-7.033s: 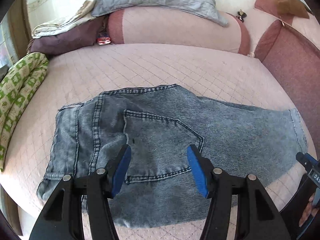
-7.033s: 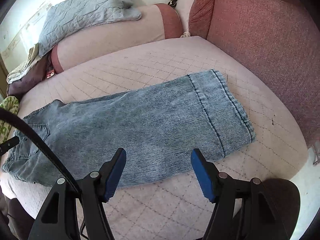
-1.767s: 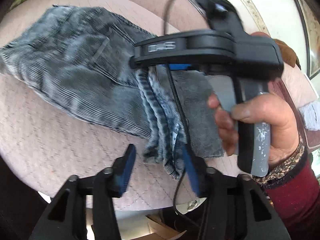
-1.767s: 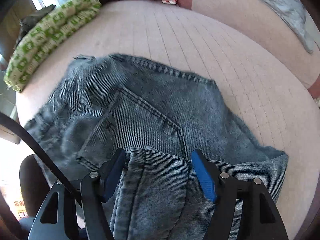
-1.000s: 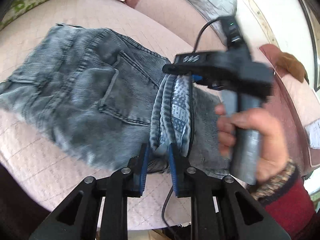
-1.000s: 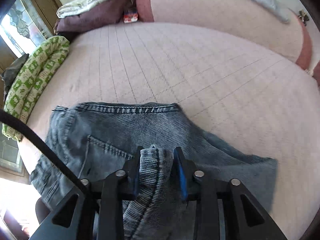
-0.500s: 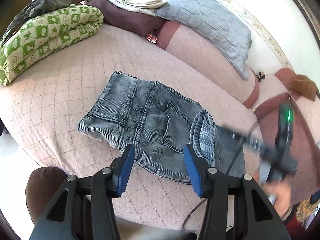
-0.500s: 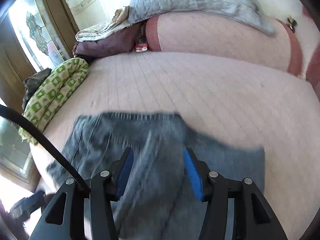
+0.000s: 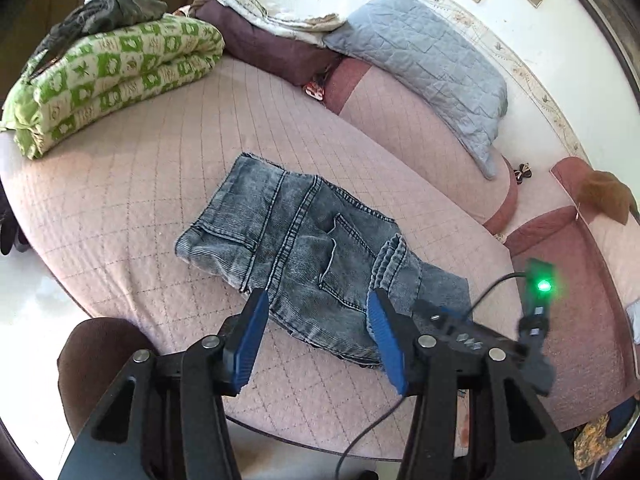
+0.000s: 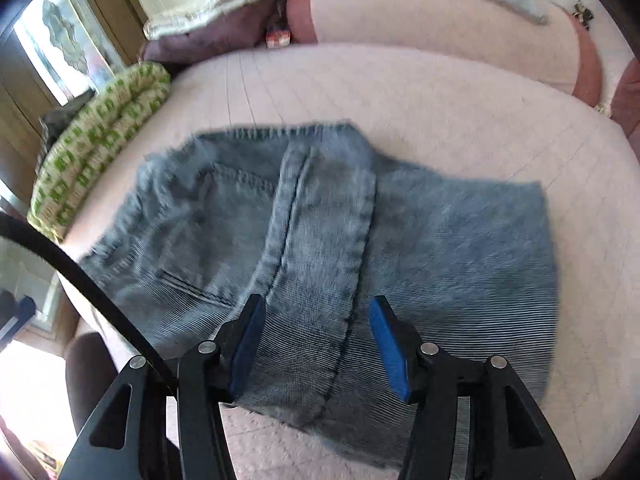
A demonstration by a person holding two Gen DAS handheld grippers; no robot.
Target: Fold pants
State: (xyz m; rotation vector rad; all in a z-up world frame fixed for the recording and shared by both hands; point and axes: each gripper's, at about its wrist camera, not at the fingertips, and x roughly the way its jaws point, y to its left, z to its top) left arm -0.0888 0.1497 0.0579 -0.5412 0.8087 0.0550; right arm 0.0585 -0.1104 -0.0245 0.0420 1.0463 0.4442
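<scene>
- Denim jeans lie folded once on the pink quilted bed, near its front edge, with the leg hems laid over the back pocket.
- My left tongs hang wide and hold nothing.
- My right tongs are wide too, just above the hems, holding nothing.
- I think the hems sit crooked, so I should line them up flat.
- For the next fold, I should pinch both corners and lift together.

The right wrist view is motion-blurred, smearing the jeans; beside them, the green quilt runs off-frame.
</scene>
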